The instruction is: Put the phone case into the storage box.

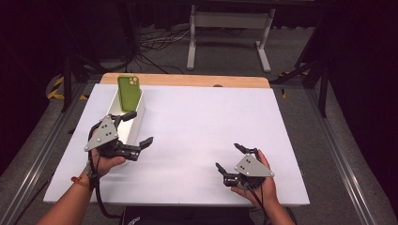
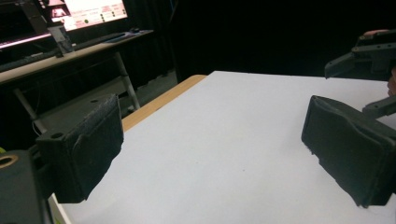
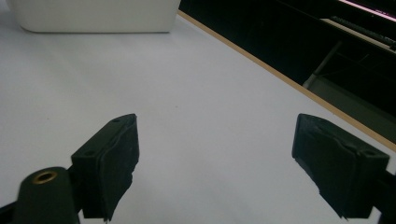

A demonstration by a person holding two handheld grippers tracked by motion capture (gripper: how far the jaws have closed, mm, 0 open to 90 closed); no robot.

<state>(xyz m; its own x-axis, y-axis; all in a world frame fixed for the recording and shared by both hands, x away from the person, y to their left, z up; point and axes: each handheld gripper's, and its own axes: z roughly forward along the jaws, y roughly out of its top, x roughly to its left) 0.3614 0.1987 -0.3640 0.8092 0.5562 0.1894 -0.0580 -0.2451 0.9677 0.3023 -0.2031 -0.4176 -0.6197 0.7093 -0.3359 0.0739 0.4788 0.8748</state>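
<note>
A green phone case (image 1: 128,93) with a camera cutout leans upright at the far end of a long white bin (image 1: 137,123) on the left of the white table (image 1: 202,122). My left gripper (image 1: 139,127) is open beside the bin's near end, one jaw over the bin, the other over the table. In the left gripper view, the left gripper (image 2: 212,140) holds nothing. My right gripper (image 1: 227,156) is open near the front right and points toward the left. The right gripper (image 3: 219,154) is empty in its own view, with the bin (image 3: 93,16) far ahead.
A wooden strip (image 1: 187,79) runs along the table's far edge. Beyond it stand a white metal frame (image 1: 230,28) and floor cables. The right gripper (image 2: 364,51) appears at the top right of the left gripper view. Dark surroundings flank both sides.
</note>
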